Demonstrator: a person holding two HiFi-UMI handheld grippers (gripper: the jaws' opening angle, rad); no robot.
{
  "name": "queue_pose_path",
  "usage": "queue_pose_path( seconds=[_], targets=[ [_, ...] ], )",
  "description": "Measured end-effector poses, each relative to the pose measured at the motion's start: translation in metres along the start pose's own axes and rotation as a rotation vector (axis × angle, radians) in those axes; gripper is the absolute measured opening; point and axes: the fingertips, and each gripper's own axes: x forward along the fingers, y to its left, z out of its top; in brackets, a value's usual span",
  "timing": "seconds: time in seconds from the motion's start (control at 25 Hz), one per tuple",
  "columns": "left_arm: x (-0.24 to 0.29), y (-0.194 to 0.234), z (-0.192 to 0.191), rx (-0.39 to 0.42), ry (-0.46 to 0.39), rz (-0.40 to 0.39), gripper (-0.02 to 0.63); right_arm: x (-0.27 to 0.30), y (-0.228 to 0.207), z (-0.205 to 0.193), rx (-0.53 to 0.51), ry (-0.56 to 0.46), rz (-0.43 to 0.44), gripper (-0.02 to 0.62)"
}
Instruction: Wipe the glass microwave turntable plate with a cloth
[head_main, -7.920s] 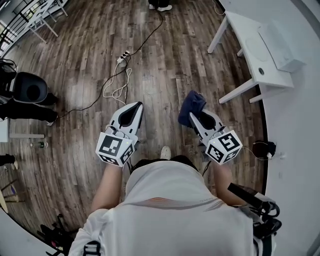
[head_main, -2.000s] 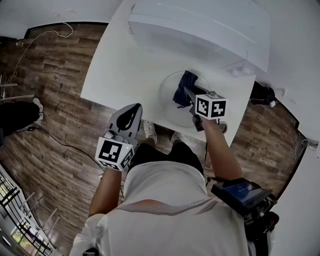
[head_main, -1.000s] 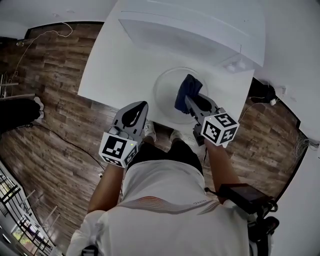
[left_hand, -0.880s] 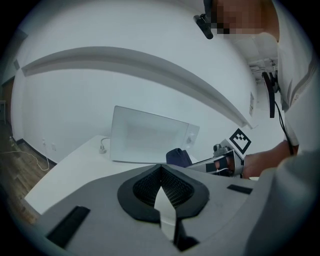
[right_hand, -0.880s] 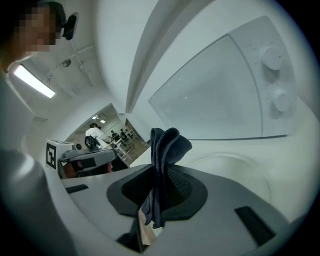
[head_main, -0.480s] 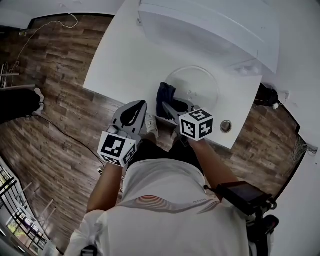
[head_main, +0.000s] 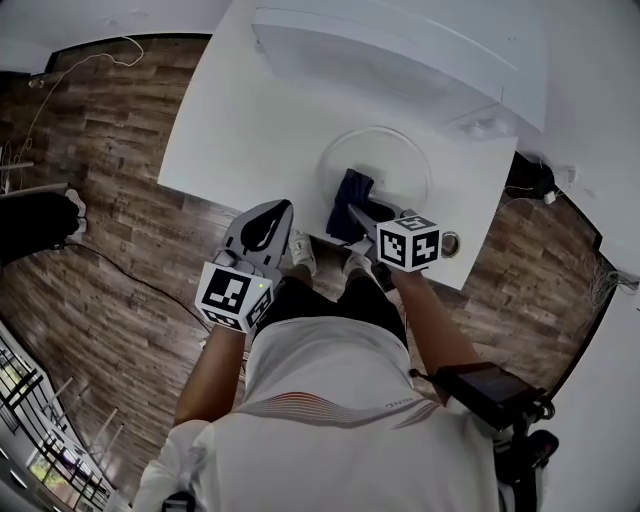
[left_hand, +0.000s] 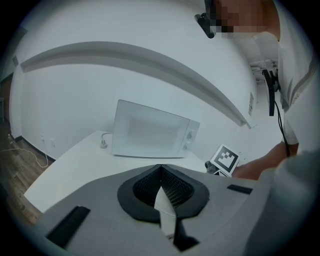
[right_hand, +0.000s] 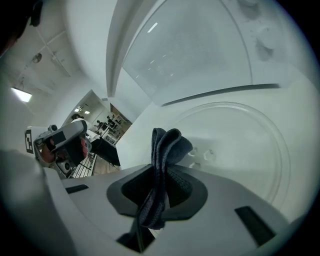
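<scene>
The round glass turntable plate (head_main: 392, 158) lies flat on the white table (head_main: 240, 130) in front of the microwave (head_main: 400, 50). My right gripper (head_main: 352, 212) is shut on a folded dark blue cloth (head_main: 350, 196), which rests on the plate's near left part. In the right gripper view the cloth (right_hand: 164, 150) sticks up from between the jaws of the right gripper (right_hand: 161, 189), with the plate (right_hand: 250, 135) spread just beyond it. My left gripper (head_main: 268, 224) hangs shut and holds nothing, off the table's front edge above the floor. The left gripper (left_hand: 162, 192) shows shut in its own view too.
The white microwave (left_hand: 150, 131) stands at the table's back with its door shut. A small round hole (head_main: 449, 243) sits in the table near the front right corner. Cables and a dark plug (head_main: 528, 182) lie off the table's right end. Wooden floor (head_main: 110, 230) surrounds the table.
The right gripper has dragged the cloth from the plate's middle to its left rim, then back a little onto the near left part. The left gripper has stayed put.
</scene>
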Motion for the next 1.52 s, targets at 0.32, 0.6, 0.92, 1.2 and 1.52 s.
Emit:
queue_pose_path(
  seconds=[0.32,0.6,0.92,1.2,1.52],
  targets=[
    [0.025,-0.031,0.004,0.026,0.016,-0.054,0.011,-0.042,-0.039,-0.008,0.024,-0.026,-0.072,0.061],
    [0.040,-0.053,0.003,0.036,0.026,-0.079,0.011,-0.073,-0.068,-0.016,0.066,-0.045,-0.106,0.061],
    [0.047,-0.063,0.003,0.034,0.027,-0.093,0.011,-0.099,-0.090,-0.023,0.114,-0.067,-0.139,0.061],
    [0.047,-0.070,0.004,0.040,0.023,-0.091,0.010,-0.118,-0.101,-0.030,0.125,-0.088,-0.161,0.061],
    [0.037,-0.082,0.027,0.075,-0.030,-0.031,0.011,-0.154,-0.047,0.029,-0.022,-0.380,0.008,0.061]
  ],
)
